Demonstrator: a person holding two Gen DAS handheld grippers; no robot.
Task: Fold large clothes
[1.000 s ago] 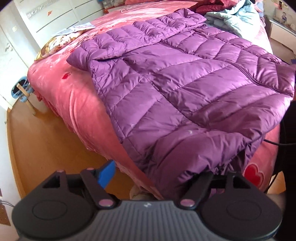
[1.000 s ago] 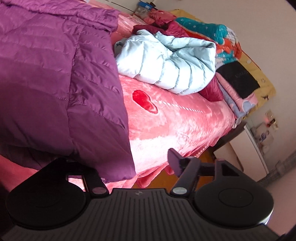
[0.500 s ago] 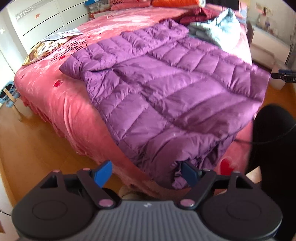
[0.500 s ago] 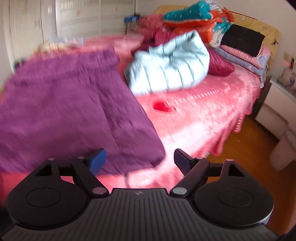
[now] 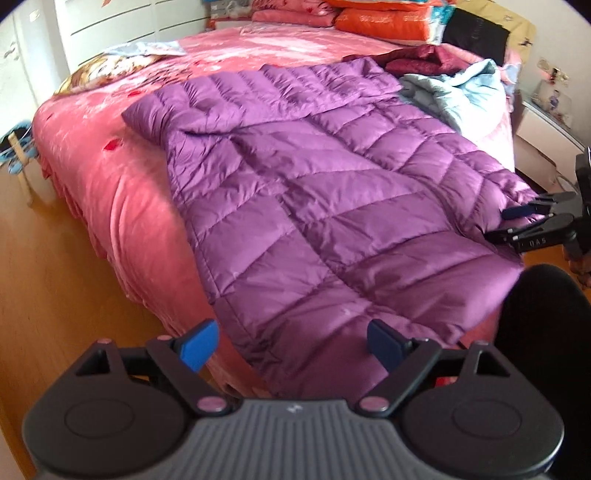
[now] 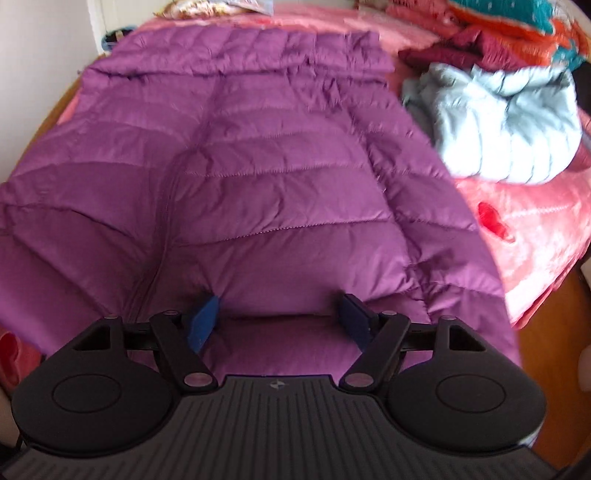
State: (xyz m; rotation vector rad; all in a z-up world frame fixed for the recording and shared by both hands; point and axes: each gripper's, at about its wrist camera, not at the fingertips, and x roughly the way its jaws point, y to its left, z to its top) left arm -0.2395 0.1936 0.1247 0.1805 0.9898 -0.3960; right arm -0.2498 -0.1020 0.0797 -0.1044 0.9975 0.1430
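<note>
A large purple quilted down jacket (image 5: pixel 325 192) lies spread flat on the pink bed, its hem hanging over the near edge; it also fills the right wrist view (image 6: pixel 258 166). My left gripper (image 5: pixel 291 341) is open and empty, just above the hem at the bed's near corner. My right gripper (image 6: pixel 279 321) is open, its blue pads either side of a fold of the jacket's edge, not closed on it. It also shows in the left wrist view (image 5: pixel 509 221) at the jacket's right side.
The pink bed (image 5: pixel 110 177) carries a crumpled light blue jacket (image 6: pixel 506 125) and dark red clothes (image 5: pixel 417 61) at the far right, with stacked folded bedding (image 5: pixel 388 20) behind. Wooden floor (image 5: pixel 55 288) lies left. A white nightstand (image 5: pixel 546 125) stands right.
Both grippers let go of the jacket hem and pulled back. The left gripper rose to look across the bed. The right gripper swung around to the jacket's right edge.
</note>
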